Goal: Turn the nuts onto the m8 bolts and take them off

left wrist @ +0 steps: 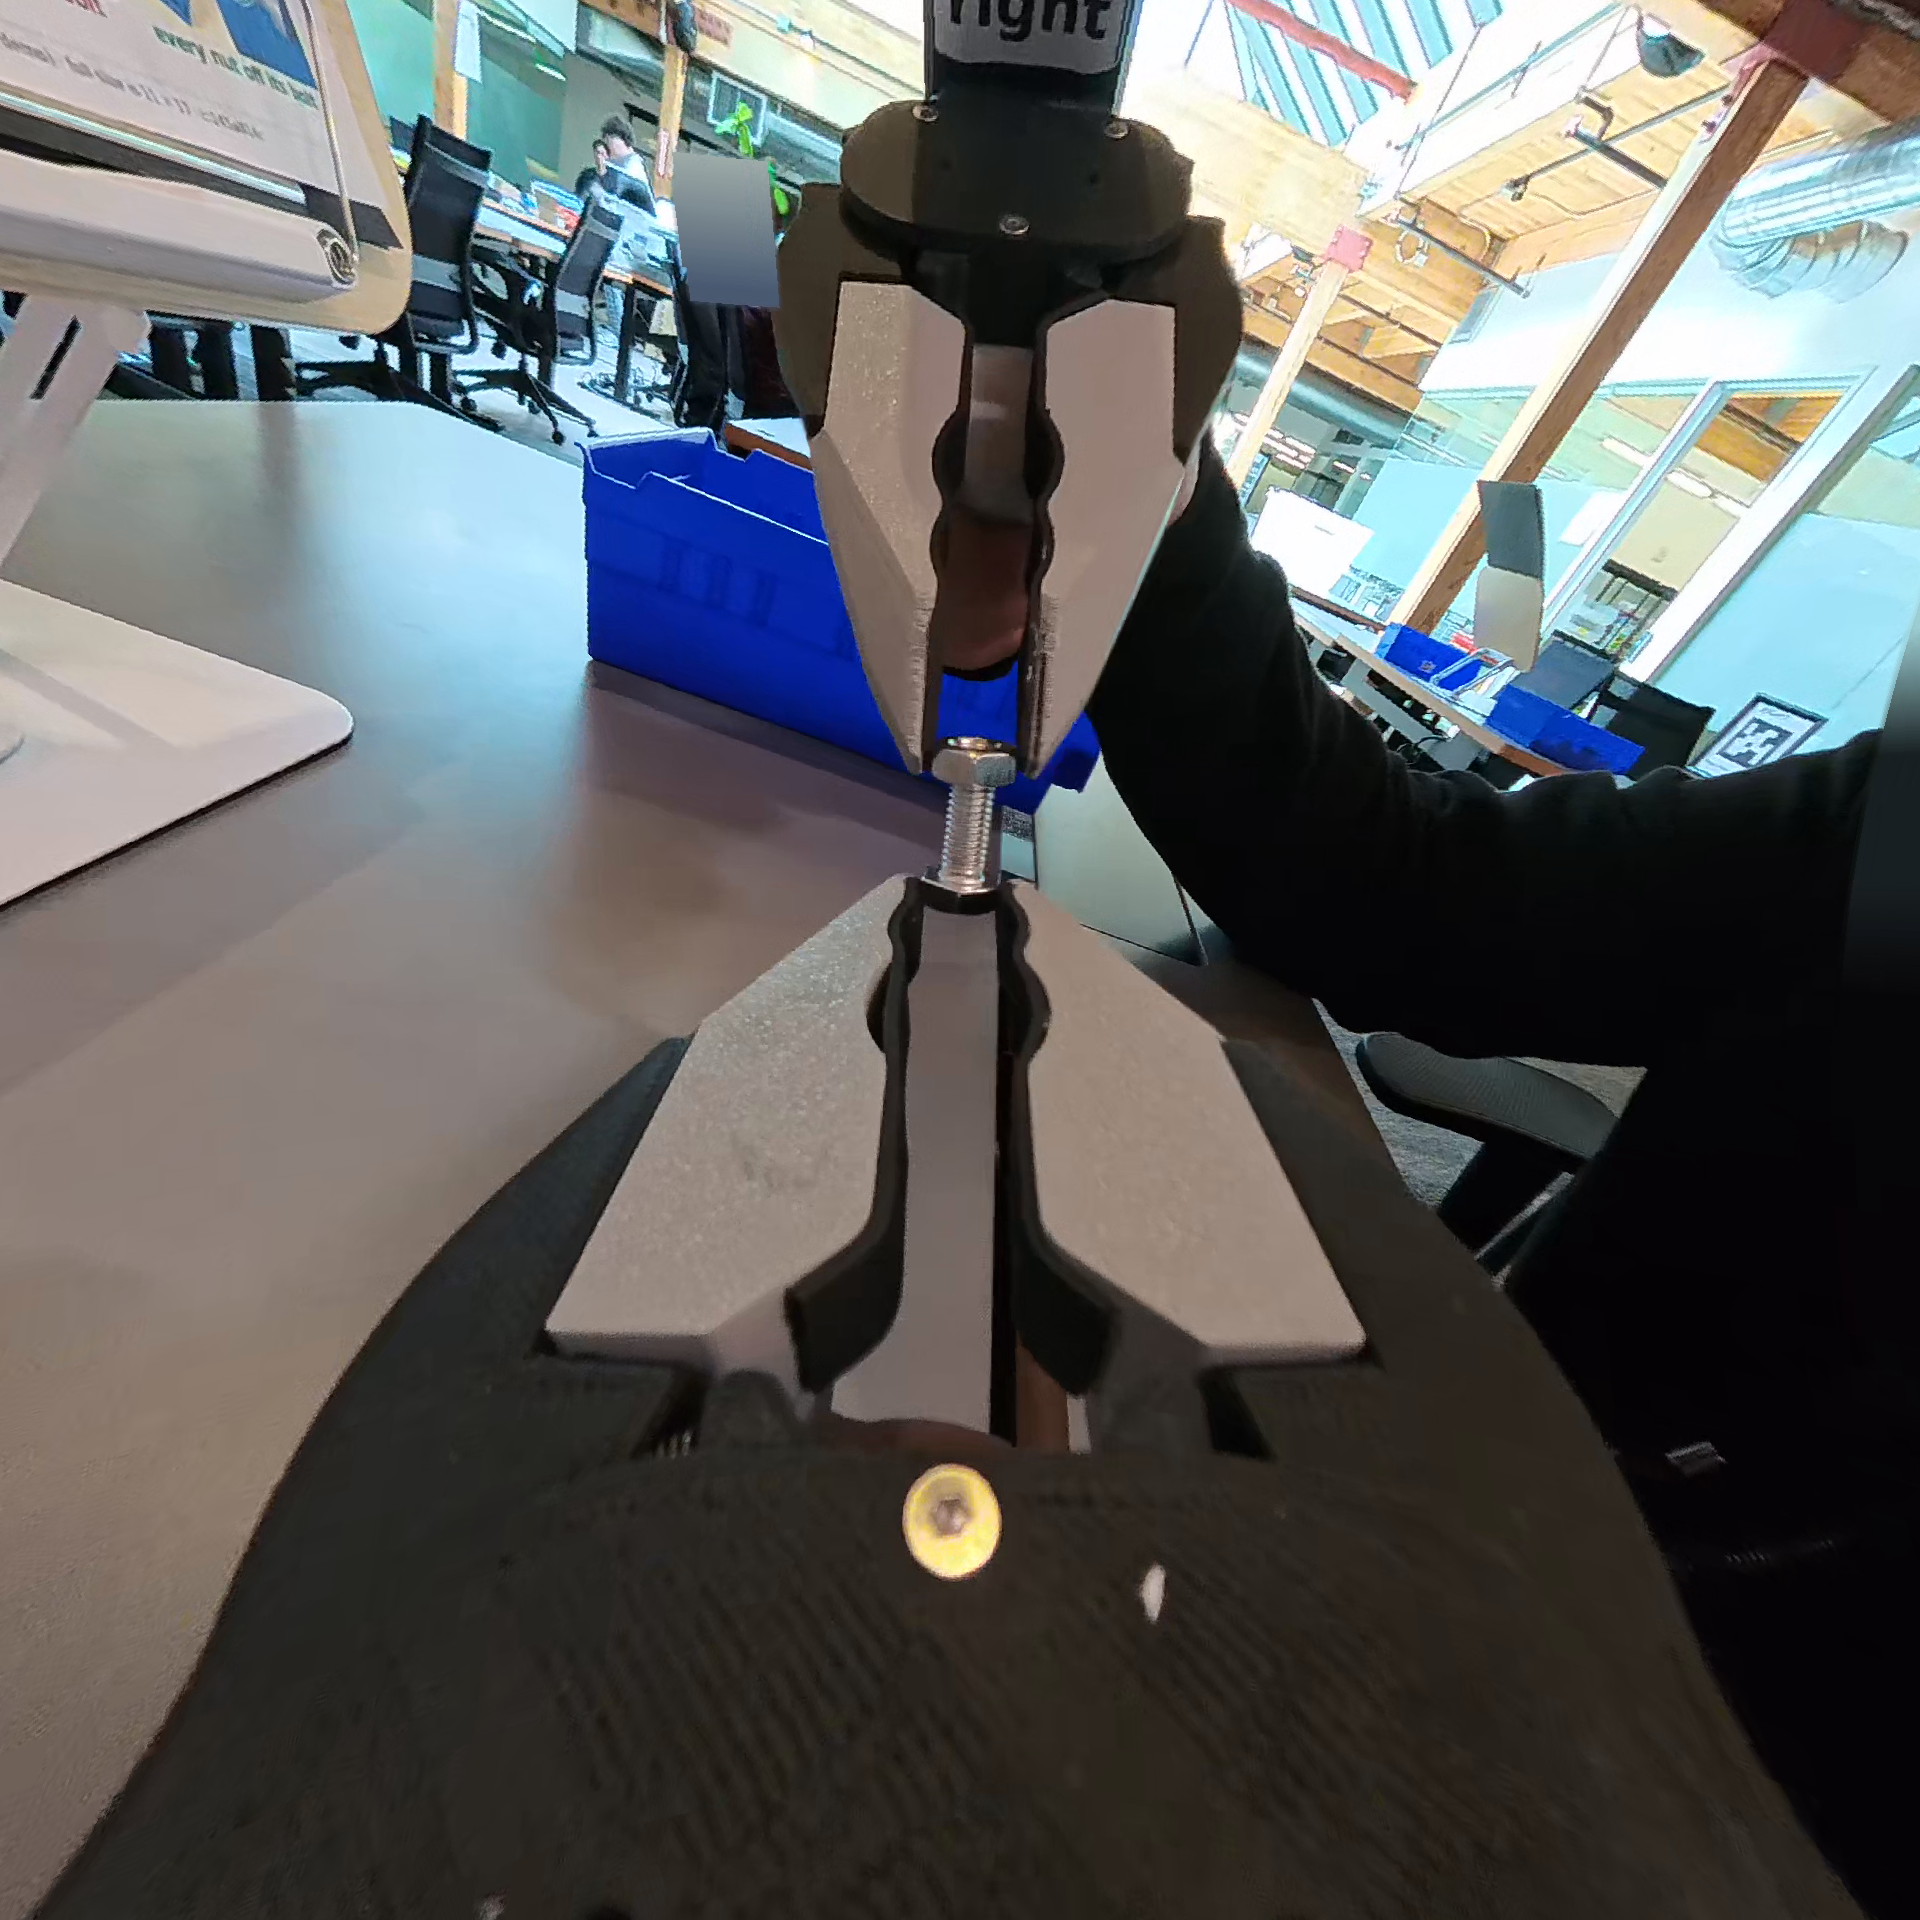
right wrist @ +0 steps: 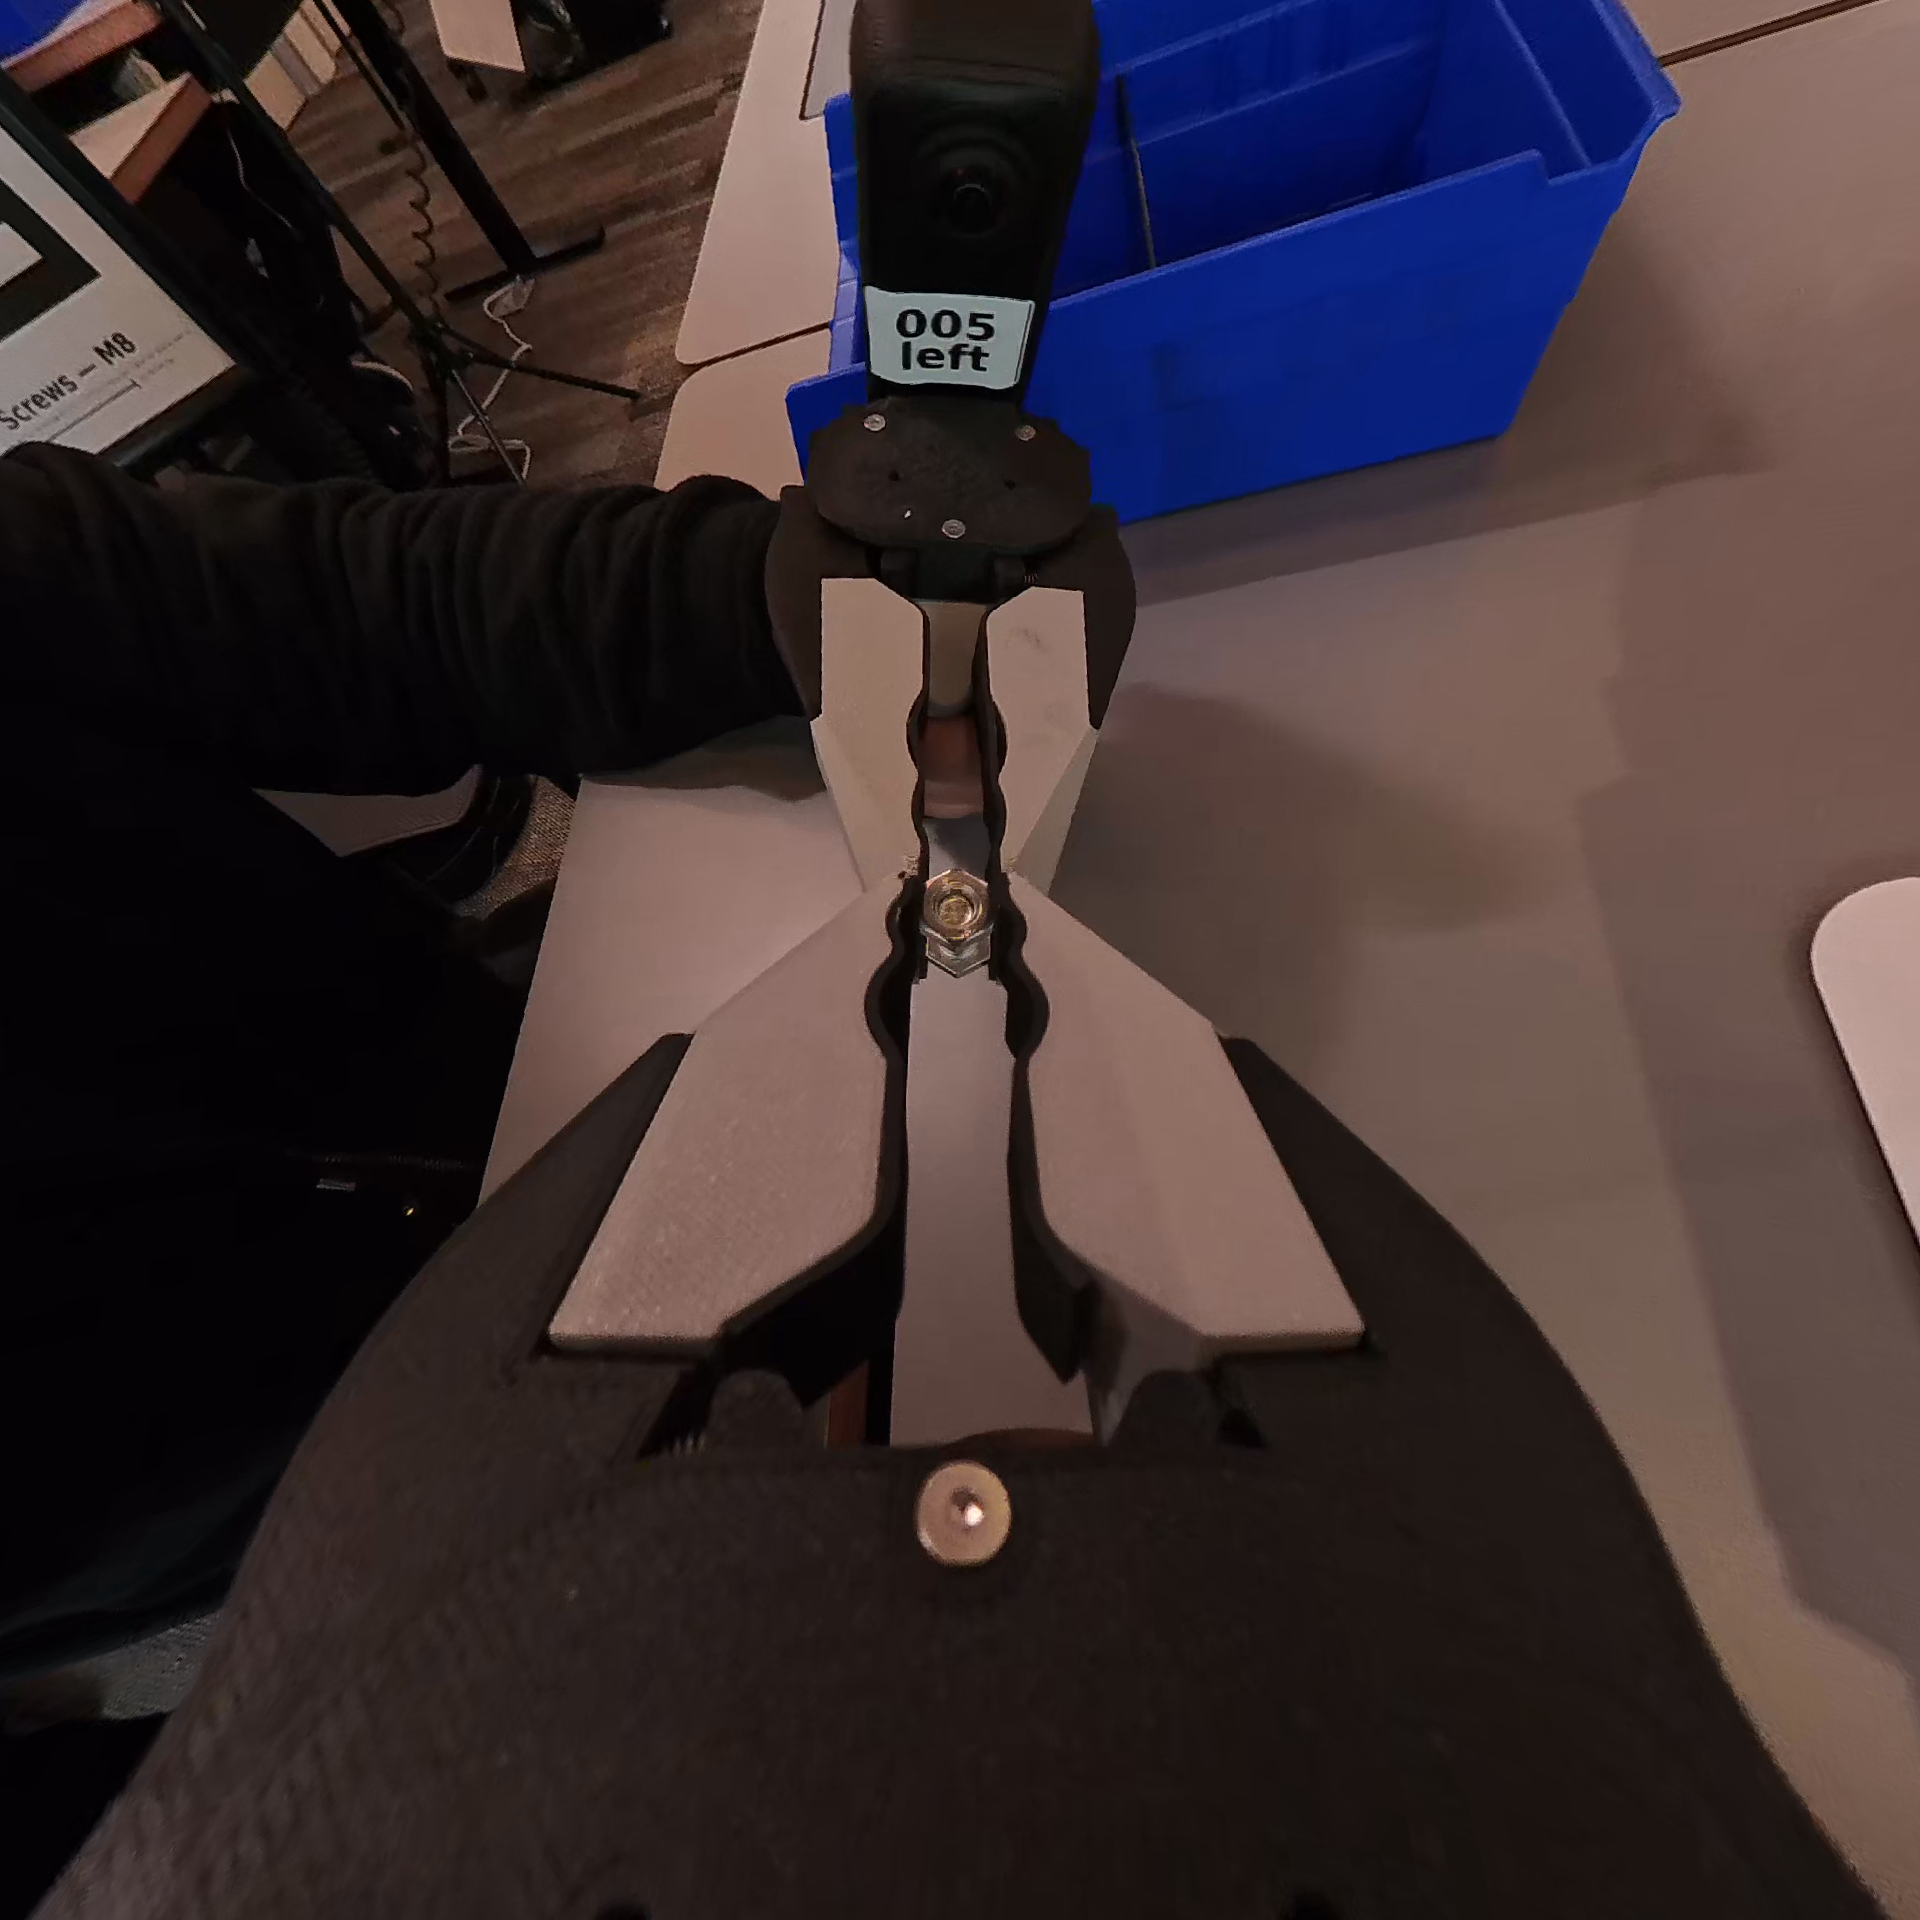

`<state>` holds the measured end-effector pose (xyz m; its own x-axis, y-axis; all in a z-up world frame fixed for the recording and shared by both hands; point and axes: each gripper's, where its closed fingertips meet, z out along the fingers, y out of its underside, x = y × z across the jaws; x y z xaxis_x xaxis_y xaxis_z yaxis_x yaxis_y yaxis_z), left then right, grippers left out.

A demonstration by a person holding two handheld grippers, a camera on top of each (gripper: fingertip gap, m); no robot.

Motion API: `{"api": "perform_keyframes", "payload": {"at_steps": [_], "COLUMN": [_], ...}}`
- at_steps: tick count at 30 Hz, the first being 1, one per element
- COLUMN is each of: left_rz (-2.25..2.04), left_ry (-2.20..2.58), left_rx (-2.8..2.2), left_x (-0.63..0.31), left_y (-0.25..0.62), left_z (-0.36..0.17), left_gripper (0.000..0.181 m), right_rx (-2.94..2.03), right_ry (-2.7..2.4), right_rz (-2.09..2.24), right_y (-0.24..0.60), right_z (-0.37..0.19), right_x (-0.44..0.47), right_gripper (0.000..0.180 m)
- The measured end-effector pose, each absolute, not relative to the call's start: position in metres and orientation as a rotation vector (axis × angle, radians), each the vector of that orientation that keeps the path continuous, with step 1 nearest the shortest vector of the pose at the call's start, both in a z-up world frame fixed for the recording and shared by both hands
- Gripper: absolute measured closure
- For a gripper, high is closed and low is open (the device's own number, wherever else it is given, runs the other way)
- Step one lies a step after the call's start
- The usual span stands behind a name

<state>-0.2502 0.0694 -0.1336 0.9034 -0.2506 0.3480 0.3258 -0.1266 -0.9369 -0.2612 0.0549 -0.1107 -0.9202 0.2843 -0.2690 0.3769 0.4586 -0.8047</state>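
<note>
Silver: one bolt point(left wrist: 965, 840) clamped by left gripper point(left wrist: 958, 894), its one nut point(left wrist: 974, 767) by right gripper point(left wrist: 977, 753).

This is an open-plan office or shared workspace that doubles as a workshop. Long tables point(left wrist: 623, 265) with black office chairs point(left wrist: 442, 239) run back through the room, and people point(left wrist: 613, 166) sit at 1 of them. Overhead are timber beams point(left wrist: 1621, 312), a skylight point(left wrist: 1340, 62) and a silver air duct point(left wrist: 1818, 218), with glass-walled rooms point(left wrist: 1704, 488) beyond. A blue parts bin point(right wrist: 1403, 312) stands near the desk's point(right wrist: 1455, 935) far edge.
</note>
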Motion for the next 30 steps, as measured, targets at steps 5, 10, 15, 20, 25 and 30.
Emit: {"api": "perform_keyframes", "payload": {"at_steps": [5,10,15,20,25,30], "left_rz": [-0.445,-0.409,-0.356,-0.321,-0.327,-0.348], "left_ry": [-0.065,-0.053,-0.054,-0.054,-0.051,-0.043], "left_rx": [-1.621,-1.611,-1.636,-1.632,-1.618,-1.602], "left_x": [-0.253,-0.254,-0.257,-0.260,-0.258,-0.256], "left_y": [0.071,0.072,0.074,0.074,0.074,0.074], "left_z": [-0.133,-0.131,-0.136,-0.134,-0.132,-0.129], "left_gripper": [0.169,0.169,0.169,0.169,0.169,0.169], "right_rx": [0.635,0.650,0.682,0.705,0.696,0.691], "right_ry": [2.634,2.692,2.747,2.762,2.750,2.709], "right_rz": [-1.460,-1.445,-1.400,-1.409,-1.416,-1.524], "right_y": [0.057,0.056,0.058,0.057,0.053,0.052], "right_z": [-0.110,-0.108,-0.113,-0.111,-0.113,-0.099], "right_x": [-0.264,-0.264,-0.267,-0.269,-0.269,-0.271], "right_gripper": [0.169,0.169,0.169,0.169,0.168,0.161]}}
